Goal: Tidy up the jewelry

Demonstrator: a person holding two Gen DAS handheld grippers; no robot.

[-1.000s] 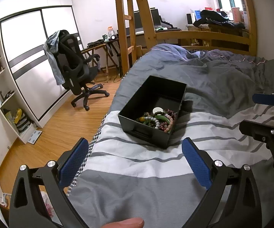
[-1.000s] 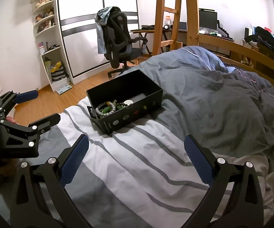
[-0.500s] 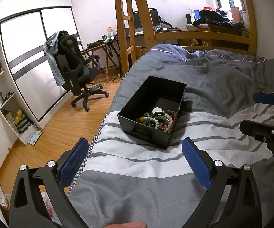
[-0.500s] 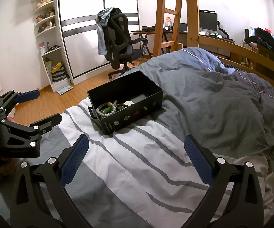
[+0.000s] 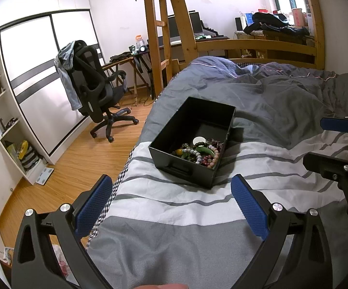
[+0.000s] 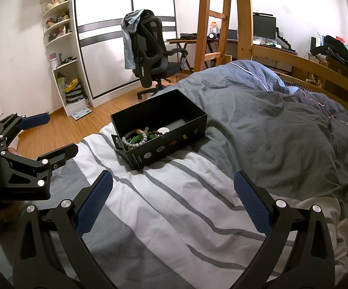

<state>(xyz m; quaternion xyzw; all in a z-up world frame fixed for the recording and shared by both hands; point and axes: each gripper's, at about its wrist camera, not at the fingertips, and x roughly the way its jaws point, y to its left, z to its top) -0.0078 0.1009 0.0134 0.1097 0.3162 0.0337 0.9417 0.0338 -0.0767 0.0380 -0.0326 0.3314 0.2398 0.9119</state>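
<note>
A black open box [image 5: 174, 131] [image 6: 188, 114] stands on the striped bed cover. A pile of bead bracelets and a green bangle [image 5: 199, 153] [image 6: 139, 137] lies in its near end. My left gripper [image 5: 171, 204] is open and empty, held over the bed short of the box. It also shows in the right wrist view [image 6: 51, 136] at the left. My right gripper [image 6: 172, 204] is open and empty, short of the box. It also shows in the left wrist view [image 5: 328, 139] at the right.
The bed's grey and white striped cover [image 5: 178, 207] [image 6: 174, 207] spreads under both grippers, with a rumpled grey duvet [image 6: 282, 110] behind. A wooden bunk ladder [image 5: 164, 29], an office chair [image 5: 94, 91] and shelves [image 6: 63, 55] stand beyond the bed's left edge.
Both grippers have barely shifted. The box and the jewelry have not moved.
</note>
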